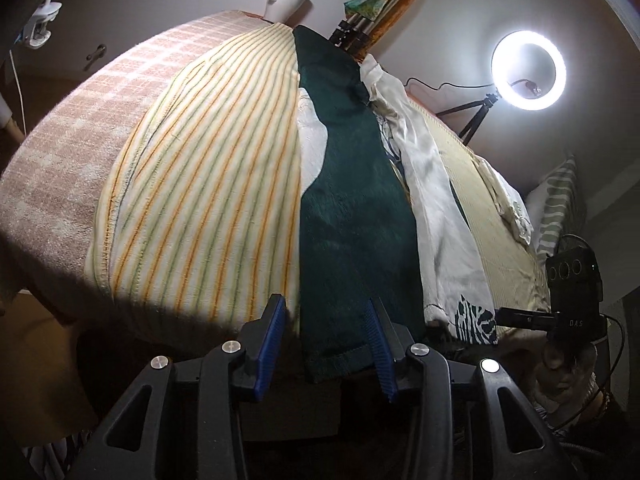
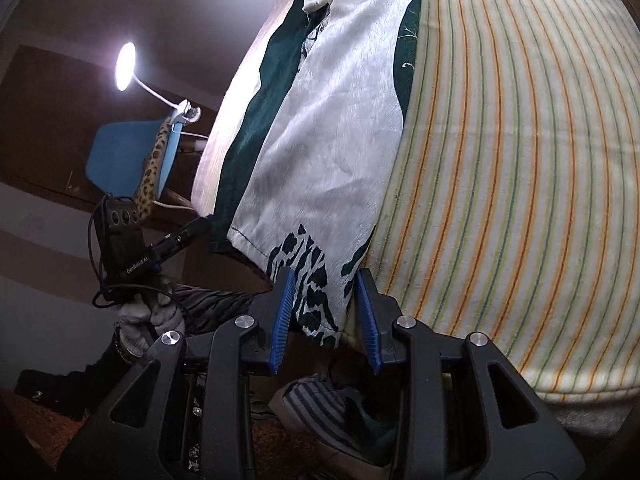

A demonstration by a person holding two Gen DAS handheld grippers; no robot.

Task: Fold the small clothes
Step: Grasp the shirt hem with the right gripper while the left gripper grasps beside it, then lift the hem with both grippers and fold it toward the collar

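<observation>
A small garment of dark green (image 1: 352, 216) and white satin (image 1: 440, 216) panels lies spread lengthwise on a striped cloth (image 1: 208, 184) over the table. My left gripper (image 1: 330, 320) is open, its blue pads either side of the green hem at the table's near edge. In the right wrist view my right gripper (image 2: 325, 292) is open around the garment's white corner with the green animal print (image 2: 312, 280). The white panel (image 2: 332, 120) runs away from it. The other gripper (image 2: 128, 236) shows at the left.
A white cup (image 1: 282, 2) stands at the table's far end. A ring light on a tripod (image 1: 528, 76) stands at the right, a desk lamp (image 2: 126, 66) clipped to a blue chair (image 2: 128, 160) on the other side. A checked pink cloth (image 1: 80, 136) covers the table's left.
</observation>
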